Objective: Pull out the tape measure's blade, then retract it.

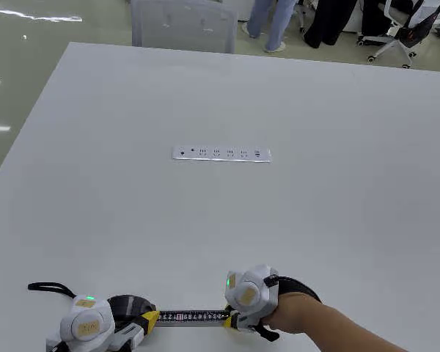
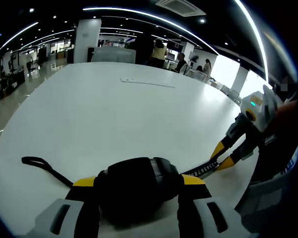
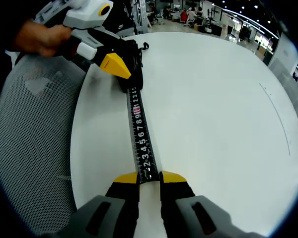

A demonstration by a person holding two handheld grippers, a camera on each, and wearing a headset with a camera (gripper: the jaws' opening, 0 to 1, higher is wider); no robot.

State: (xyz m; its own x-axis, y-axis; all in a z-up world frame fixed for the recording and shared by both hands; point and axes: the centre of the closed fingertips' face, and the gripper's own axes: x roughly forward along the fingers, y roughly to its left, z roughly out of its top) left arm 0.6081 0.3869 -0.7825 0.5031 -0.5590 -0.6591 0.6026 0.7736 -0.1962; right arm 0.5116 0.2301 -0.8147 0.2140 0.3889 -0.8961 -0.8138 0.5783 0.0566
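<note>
Lying at the near edge of the white table (image 1: 315,220), the tape measure's black case (image 2: 135,191) sits clamped between the left gripper (image 2: 139,182) jaws. Its blade (image 3: 140,131) stretches right, tip pinched by the right gripper (image 3: 149,177). Power strip (image 1: 221,154) lies far off.

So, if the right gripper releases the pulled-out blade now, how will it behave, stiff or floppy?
The blade runs straight from the case to the right gripper, so it looks fairly stiff over this short span. It is thin and narrow, so pushing it endwise would probably buckle it. Released, it would likely spring back into the case.
</note>
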